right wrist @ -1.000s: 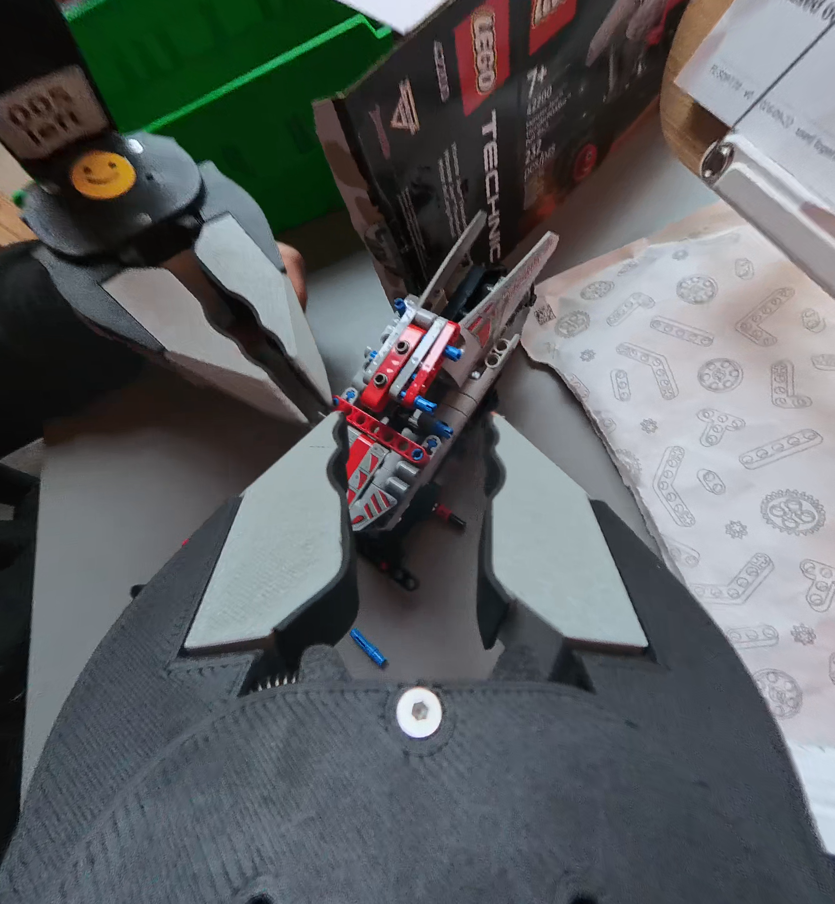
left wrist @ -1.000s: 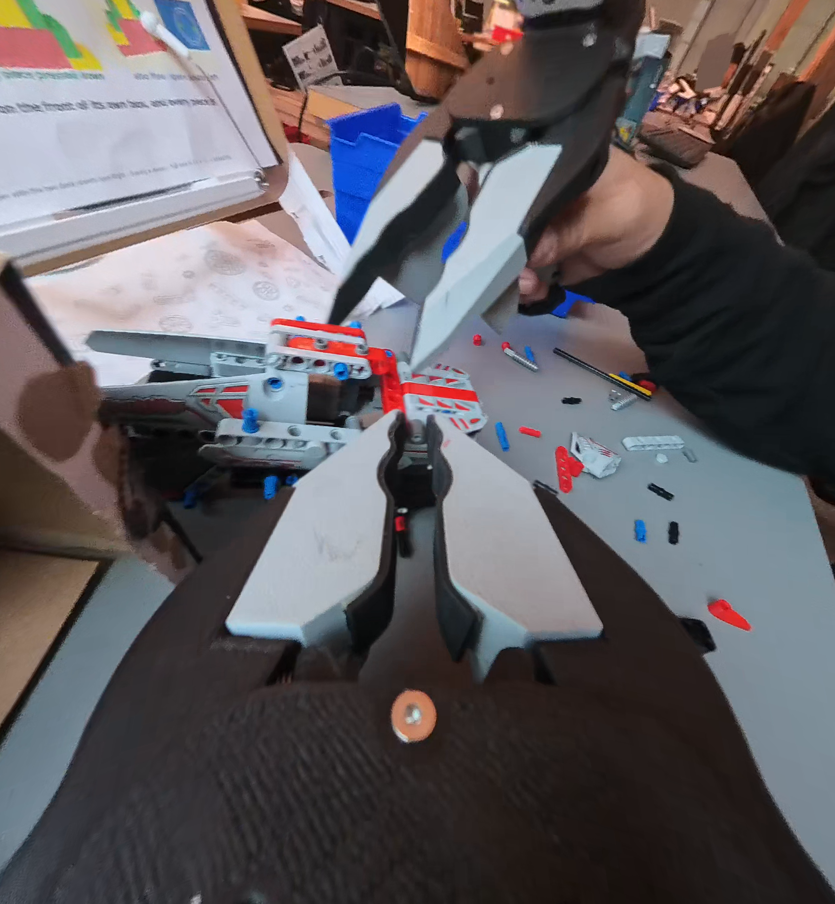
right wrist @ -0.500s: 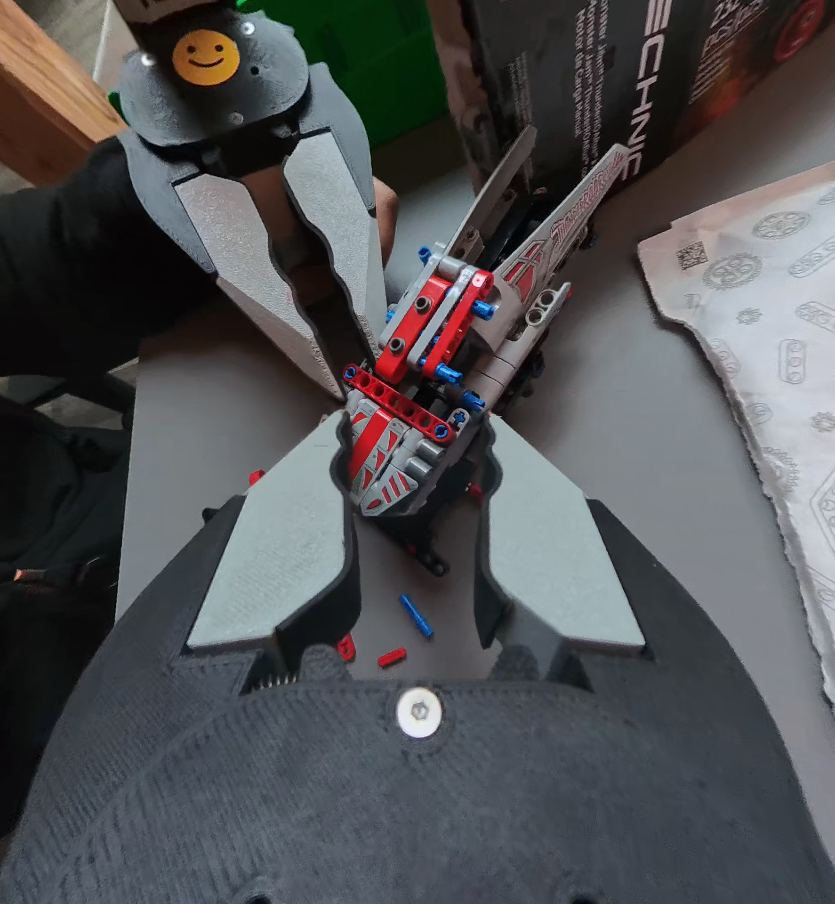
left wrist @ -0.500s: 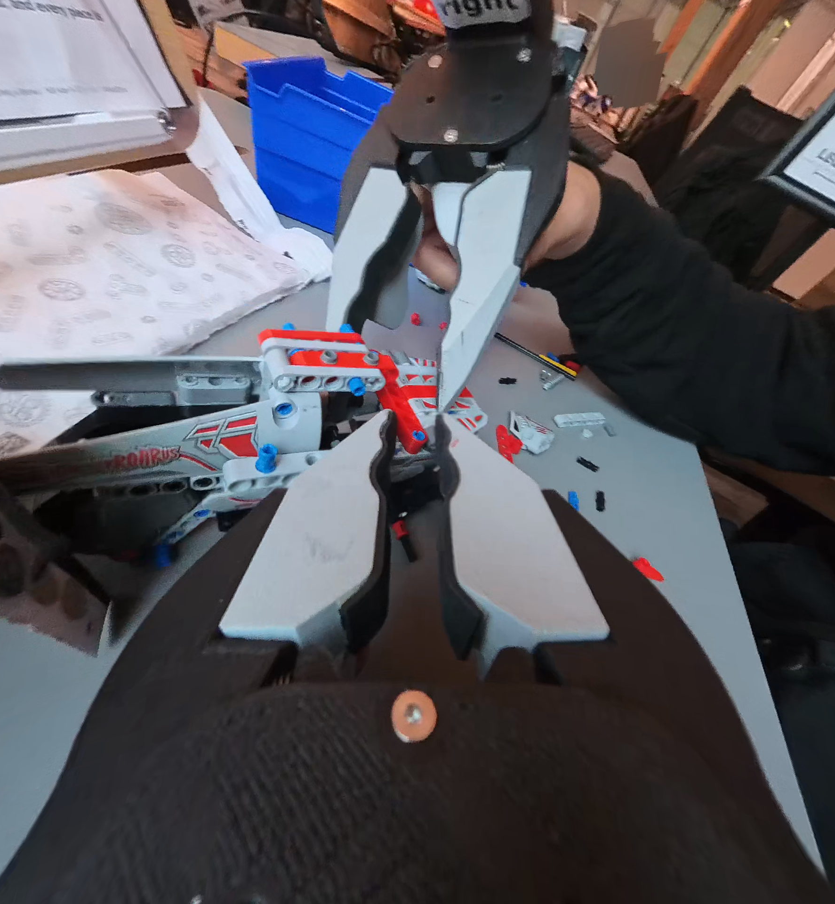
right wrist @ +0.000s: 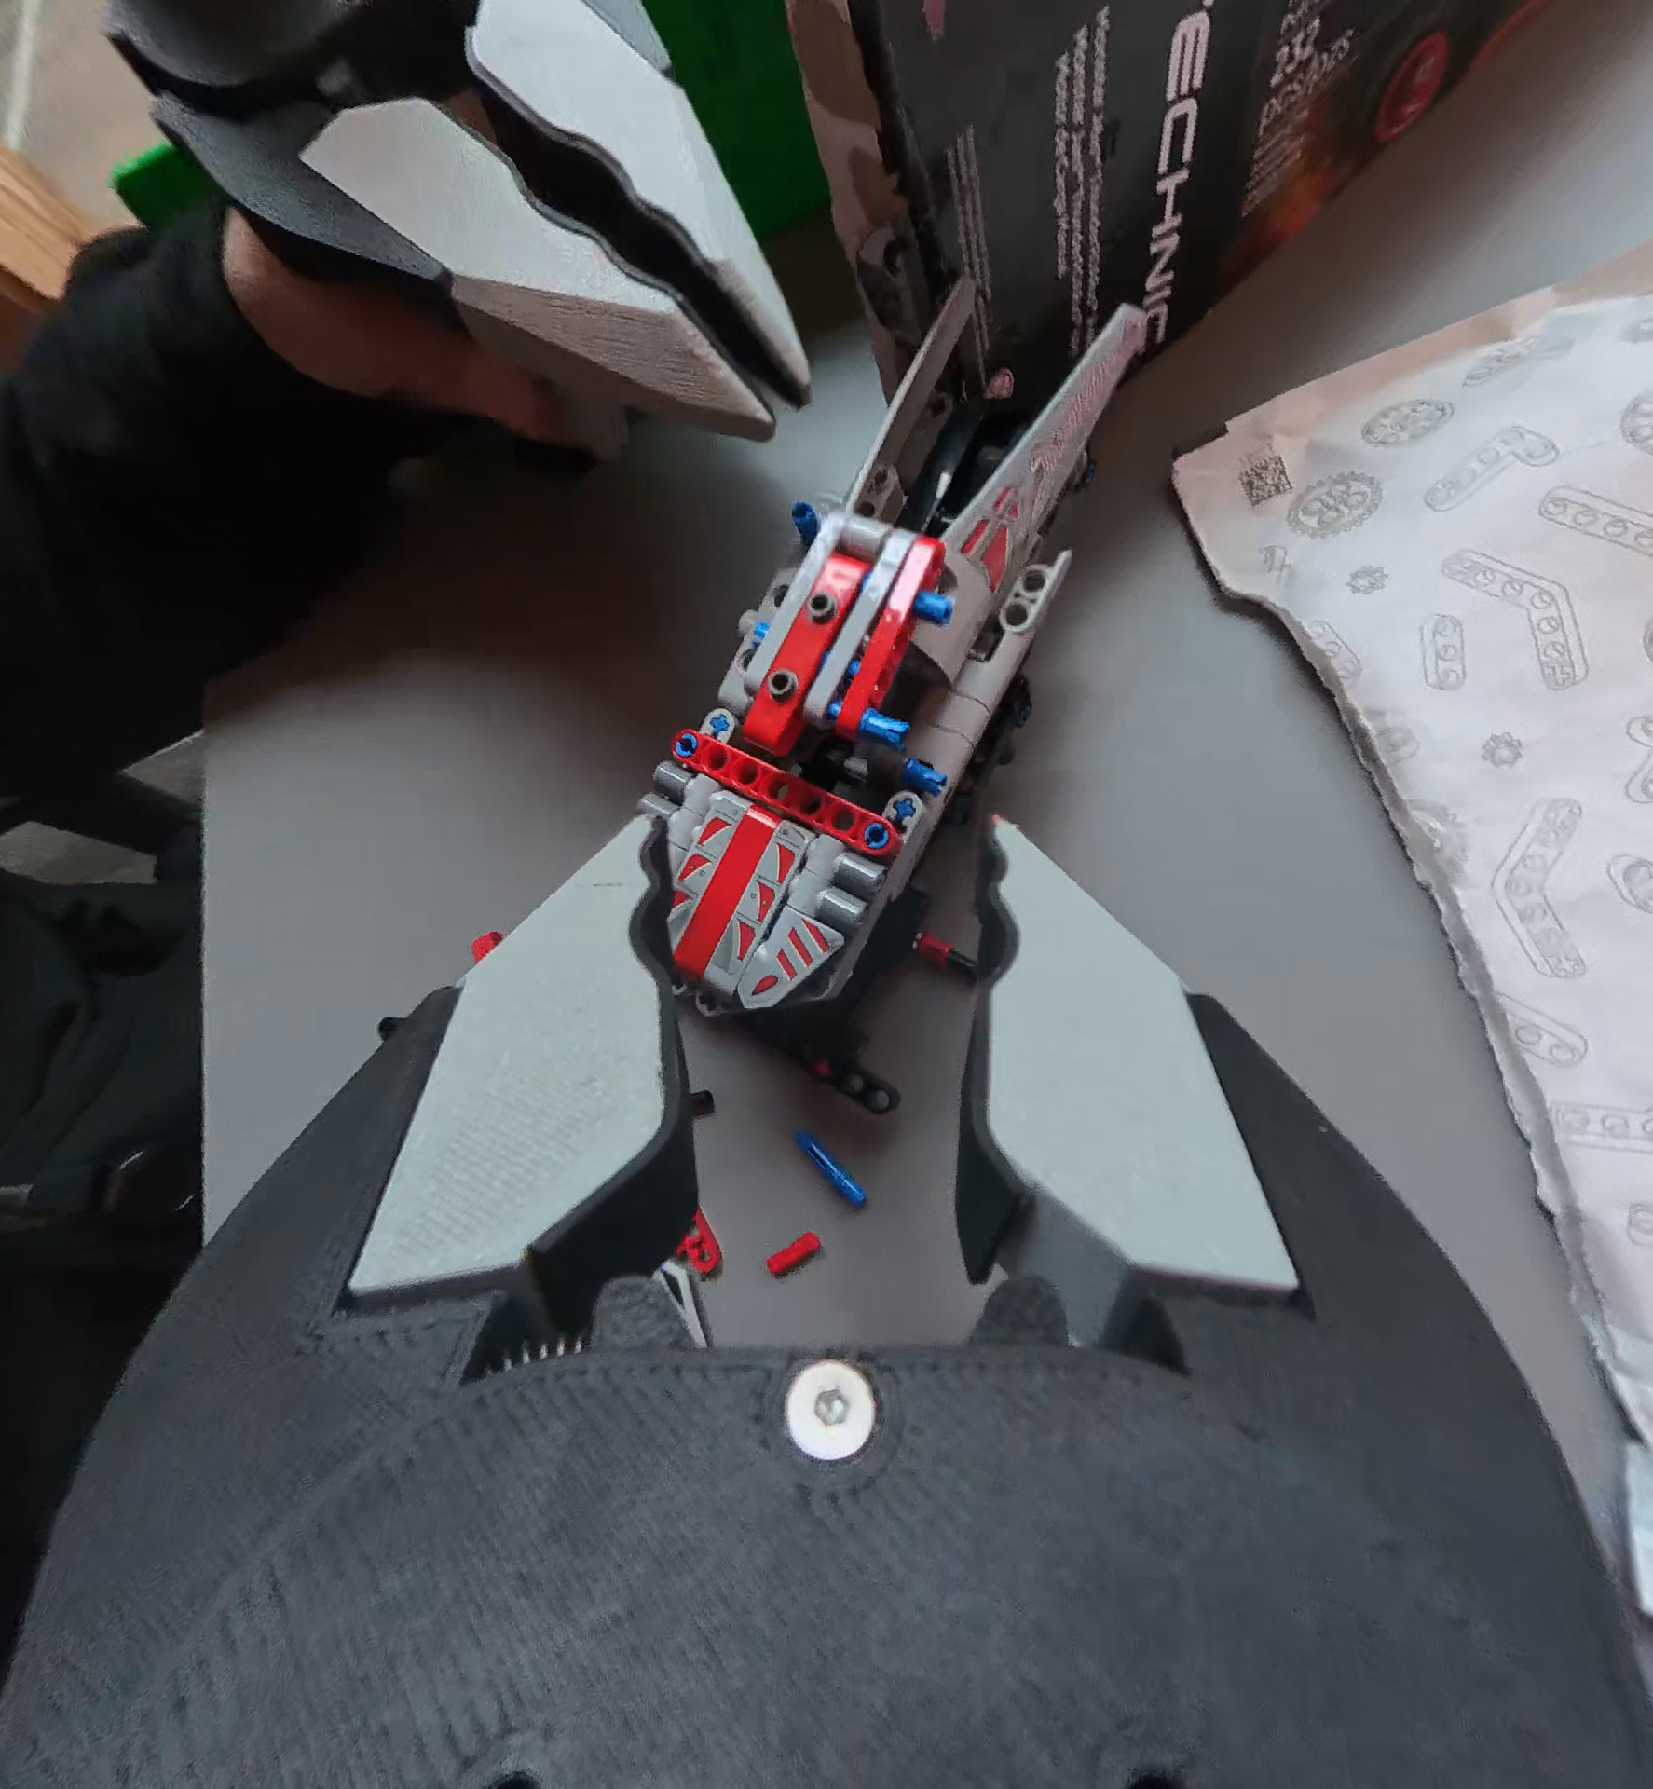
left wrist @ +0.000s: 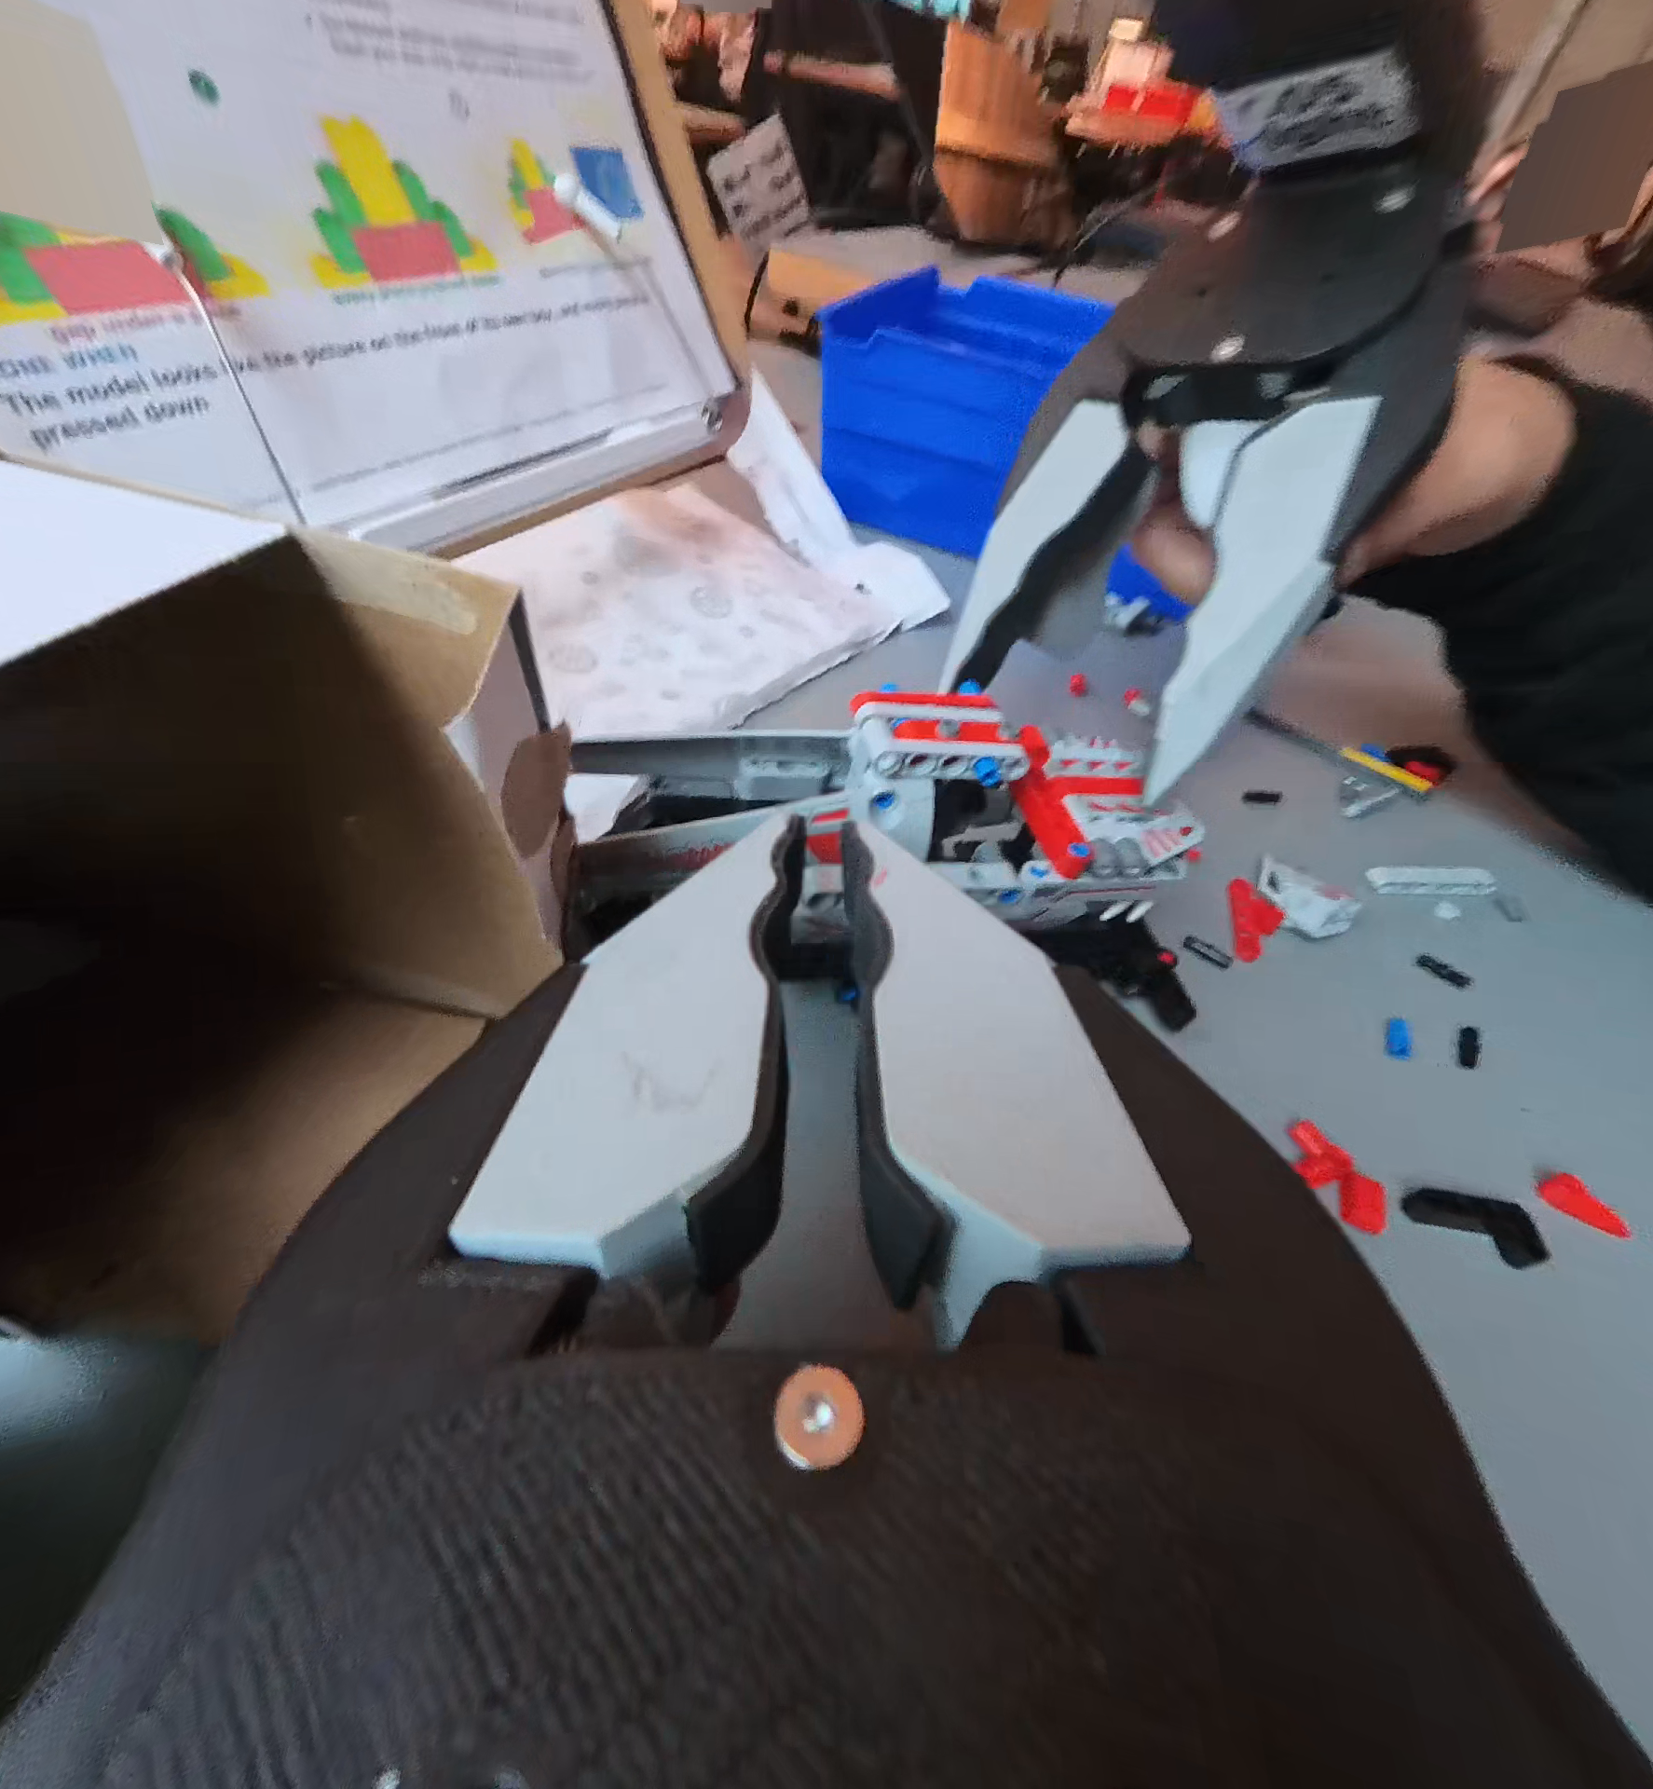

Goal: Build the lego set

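The part-built red and grey lego model (right wrist: 803, 736) lies on the grey table, its tail towards the lego box. It also shows in the left wrist view (left wrist: 987, 803). My right gripper (right wrist: 823, 837) is open and straddles the model's nose. Its left finger (right wrist: 552, 1065) touches the nose side and the right finger stands apart from it. It shows in the left wrist view (left wrist: 1060, 731) coming down on the model from above. My left gripper (left wrist: 818, 857) is shut and empty, a little short of the model's side. In the right wrist view it (right wrist: 774, 411) hangs clear of the model, at the upper left.
The dark lego box (right wrist: 1142, 145), open at this end (left wrist: 222, 774), stands behind the model. A printed paper bag (right wrist: 1529, 678) lies right of it. A blue bin (left wrist: 929, 387) and an instruction board (left wrist: 319, 290) stand at the back. Loose pieces (left wrist: 1336, 1171) and a blue pin (right wrist: 830, 1168) lie on the table. My hands' fingertips stand some 8 centimeters from each other. To reach the blue pin (right wrist: 830, 1168) in a straight line is about 10 centimeters for my right fingers, about 15 centimeters for my left.
My left gripper has drawn back from the model's side, where its tips were against the red beam. My right gripper stays open around the nose.
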`<action>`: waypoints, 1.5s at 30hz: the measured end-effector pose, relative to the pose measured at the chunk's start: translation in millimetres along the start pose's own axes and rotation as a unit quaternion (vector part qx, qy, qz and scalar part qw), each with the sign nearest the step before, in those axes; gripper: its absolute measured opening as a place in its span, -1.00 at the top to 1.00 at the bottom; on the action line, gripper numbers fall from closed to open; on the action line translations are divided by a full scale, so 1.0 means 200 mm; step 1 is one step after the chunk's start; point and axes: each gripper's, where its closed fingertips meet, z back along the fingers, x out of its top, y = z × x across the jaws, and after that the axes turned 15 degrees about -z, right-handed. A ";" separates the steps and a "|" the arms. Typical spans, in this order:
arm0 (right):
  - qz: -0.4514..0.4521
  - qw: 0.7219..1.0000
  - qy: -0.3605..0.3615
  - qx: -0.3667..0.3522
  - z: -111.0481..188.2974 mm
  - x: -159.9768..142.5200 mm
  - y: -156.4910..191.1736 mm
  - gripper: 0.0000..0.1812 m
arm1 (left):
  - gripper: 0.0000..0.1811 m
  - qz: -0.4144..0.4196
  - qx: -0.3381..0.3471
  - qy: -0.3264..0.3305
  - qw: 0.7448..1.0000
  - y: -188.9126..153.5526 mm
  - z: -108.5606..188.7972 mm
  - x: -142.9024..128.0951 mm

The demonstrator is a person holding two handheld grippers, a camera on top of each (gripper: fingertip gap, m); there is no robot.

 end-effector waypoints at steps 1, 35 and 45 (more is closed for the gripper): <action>-0.003 1.000 -0.002 -0.015 -0.01 -0.02 -0.01 0.30 | 0.90 -0.001 0.006 0.017 1.000 0.01 -0.01 -0.03; -0.067 0.988 -0.070 -0.116 0.19 -0.17 -0.32 0.62 | 0.73 -0.108 -0.069 -0.004 0.992 -0.21 -0.04 0.04; -0.017 0.991 -0.123 -0.056 0.21 -0.07 -0.15 0.40 | 0.72 -0.159 0.077 0.050 0.983 0.01 -0.02 -0.01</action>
